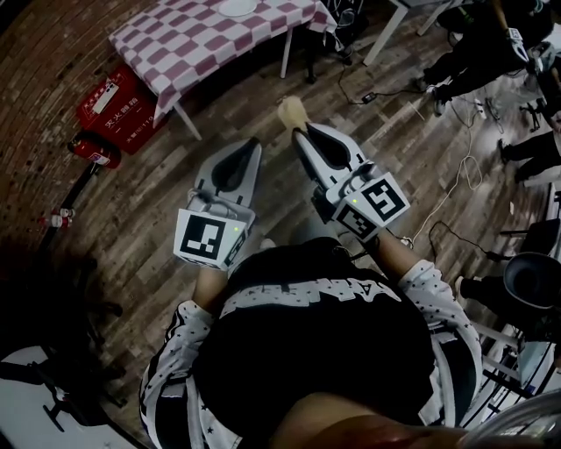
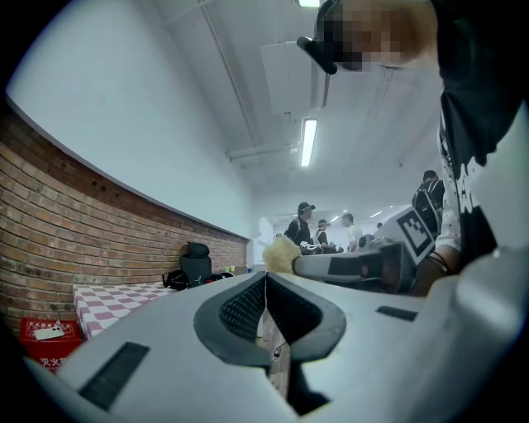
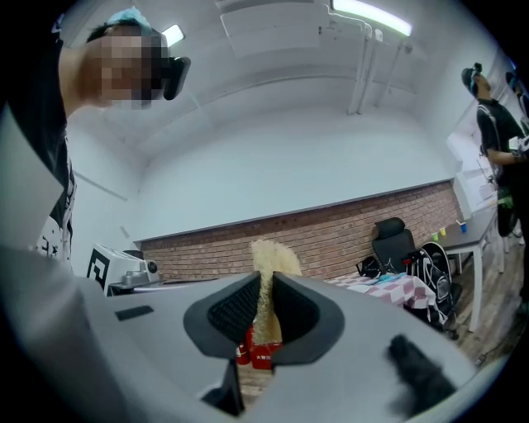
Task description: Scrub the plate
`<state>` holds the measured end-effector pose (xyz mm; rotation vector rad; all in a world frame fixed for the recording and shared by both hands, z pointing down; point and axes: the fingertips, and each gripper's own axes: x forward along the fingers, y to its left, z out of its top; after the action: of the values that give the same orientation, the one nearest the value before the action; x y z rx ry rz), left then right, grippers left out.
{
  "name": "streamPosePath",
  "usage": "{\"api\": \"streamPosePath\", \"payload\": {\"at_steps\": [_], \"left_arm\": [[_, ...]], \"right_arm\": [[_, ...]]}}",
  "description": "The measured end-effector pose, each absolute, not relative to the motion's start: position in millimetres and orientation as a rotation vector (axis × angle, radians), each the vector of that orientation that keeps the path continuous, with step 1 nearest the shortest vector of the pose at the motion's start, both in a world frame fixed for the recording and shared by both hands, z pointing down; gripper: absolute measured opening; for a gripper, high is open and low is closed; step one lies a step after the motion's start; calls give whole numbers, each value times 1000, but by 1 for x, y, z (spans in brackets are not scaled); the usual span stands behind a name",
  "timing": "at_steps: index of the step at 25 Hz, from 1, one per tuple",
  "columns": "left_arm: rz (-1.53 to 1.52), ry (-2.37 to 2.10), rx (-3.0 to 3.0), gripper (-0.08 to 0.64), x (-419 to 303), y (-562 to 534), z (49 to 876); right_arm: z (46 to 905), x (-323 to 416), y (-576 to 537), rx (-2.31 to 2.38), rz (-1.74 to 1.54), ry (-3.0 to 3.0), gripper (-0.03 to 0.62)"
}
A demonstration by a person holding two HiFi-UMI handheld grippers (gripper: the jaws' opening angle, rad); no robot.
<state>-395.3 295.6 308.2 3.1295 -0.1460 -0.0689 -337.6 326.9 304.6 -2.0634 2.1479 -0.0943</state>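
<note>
I stand on a wooden floor, away from the table, with both grippers held out in front of my body. My right gripper (image 1: 299,131) is shut on a pale yellow scrubbing sponge (image 1: 291,110), whose fluffy top sticks out past the jaws (image 3: 271,254). My left gripper (image 1: 253,145) is shut with nothing in it; its pads (image 2: 248,307) meet at the tips. The sponge (image 2: 281,254) and the right gripper (image 2: 364,266) show beside it in the left gripper view. A white plate (image 1: 238,7) lies on the checkered table (image 1: 202,44) farther ahead.
A red crate (image 1: 118,105) and a red fire extinguisher (image 1: 92,149) sit by the brick wall at the left. Cables (image 1: 456,175) run over the floor at the right, where people (image 1: 491,44) stand. A black chair (image 3: 397,244) stands behind the table.
</note>
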Motion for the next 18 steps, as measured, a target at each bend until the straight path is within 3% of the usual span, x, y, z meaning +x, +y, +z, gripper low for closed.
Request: {"api": "streamPosePath", "payload": {"at_steps": [18], "left_arm": [[-17,-225,3126,14,-277,257,313]], "right_arm": [[307,-220,287,-1979,-116,2196,52]]}}
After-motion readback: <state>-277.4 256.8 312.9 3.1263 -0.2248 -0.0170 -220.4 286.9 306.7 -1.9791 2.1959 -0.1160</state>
